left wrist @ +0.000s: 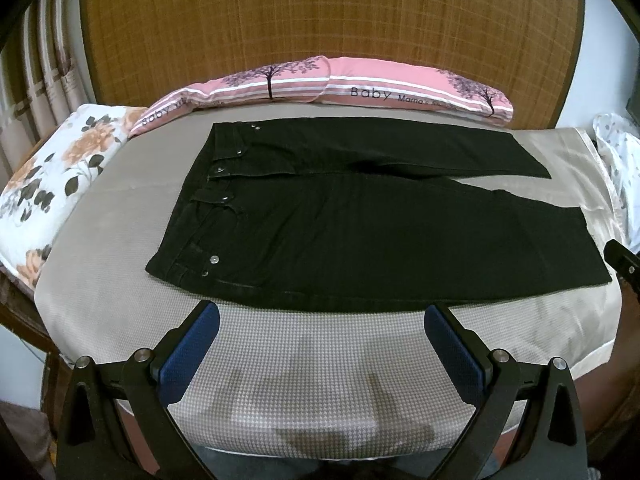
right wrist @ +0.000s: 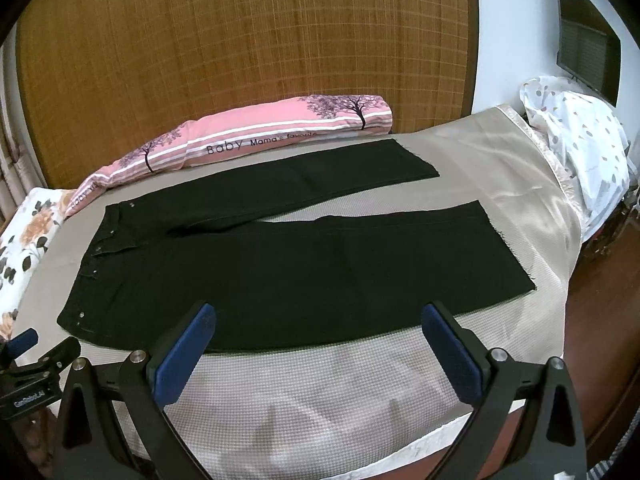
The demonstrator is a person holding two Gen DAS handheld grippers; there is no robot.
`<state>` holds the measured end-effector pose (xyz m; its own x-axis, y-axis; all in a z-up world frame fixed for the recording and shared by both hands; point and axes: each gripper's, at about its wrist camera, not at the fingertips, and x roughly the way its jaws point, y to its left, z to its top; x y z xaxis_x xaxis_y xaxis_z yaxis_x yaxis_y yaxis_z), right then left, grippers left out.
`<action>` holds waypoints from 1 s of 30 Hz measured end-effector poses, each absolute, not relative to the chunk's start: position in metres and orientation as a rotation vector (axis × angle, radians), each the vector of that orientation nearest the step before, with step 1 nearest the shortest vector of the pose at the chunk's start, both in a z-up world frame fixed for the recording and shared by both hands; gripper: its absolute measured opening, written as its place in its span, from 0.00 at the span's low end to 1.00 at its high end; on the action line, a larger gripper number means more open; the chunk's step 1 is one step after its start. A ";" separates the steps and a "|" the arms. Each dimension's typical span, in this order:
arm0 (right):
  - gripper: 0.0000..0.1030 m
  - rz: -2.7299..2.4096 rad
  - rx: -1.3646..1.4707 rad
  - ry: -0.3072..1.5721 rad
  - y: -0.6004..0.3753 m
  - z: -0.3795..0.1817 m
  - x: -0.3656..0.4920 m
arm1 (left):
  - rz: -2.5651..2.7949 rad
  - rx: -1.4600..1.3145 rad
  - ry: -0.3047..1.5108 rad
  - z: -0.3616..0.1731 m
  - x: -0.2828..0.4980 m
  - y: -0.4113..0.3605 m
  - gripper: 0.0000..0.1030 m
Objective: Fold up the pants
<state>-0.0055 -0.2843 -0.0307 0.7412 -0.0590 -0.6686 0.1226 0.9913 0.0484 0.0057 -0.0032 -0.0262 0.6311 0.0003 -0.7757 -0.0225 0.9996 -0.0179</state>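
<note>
Floral pillow [left wrist: 52,184] lies at the left edge of the bed [left wrist: 304,364], with a long pink bolster [left wrist: 328,88] printed with trees and the word "Baby" running along the far edge against a woven brown headboard [left wrist: 320,12]. Black pants [left wrist: 360,216] lie flat and unfolded across the middle of the bed's beige checked cover, waistband toward the left edge, both legs stretching toward the right edge and parting slightly at the hems. The left gripper [left wrist: 322,344] hovers over the near edge of the bed just short of the pants' near side, its blue-padded fingers [left wrist: 192,352] spread wide and holding nothing. The right gripper [right wrist: 318,344] hangs over the near edge further right, above the near leg, fingers likewise spread apart and empty. A crumpled white spotted cloth [right wrist: 580,152] sits at the far right corner, beside a dark screen [right wrist: 584,44] on the wall.
</note>
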 end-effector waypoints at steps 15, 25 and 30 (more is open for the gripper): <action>0.99 -0.098 0.083 0.727 -0.286 -0.028 -0.004 | 0.020 -0.025 0.888 -0.026 0.007 -0.003 0.99; 0.99 -0.105 0.070 0.730 -0.284 -0.028 -0.001 | 0.030 -0.021 0.888 -0.025 0.008 -0.004 0.99; 0.99 -0.104 0.069 0.730 -0.283 -0.028 0.000 | 0.026 -0.023 0.891 -0.026 0.008 -0.004 0.99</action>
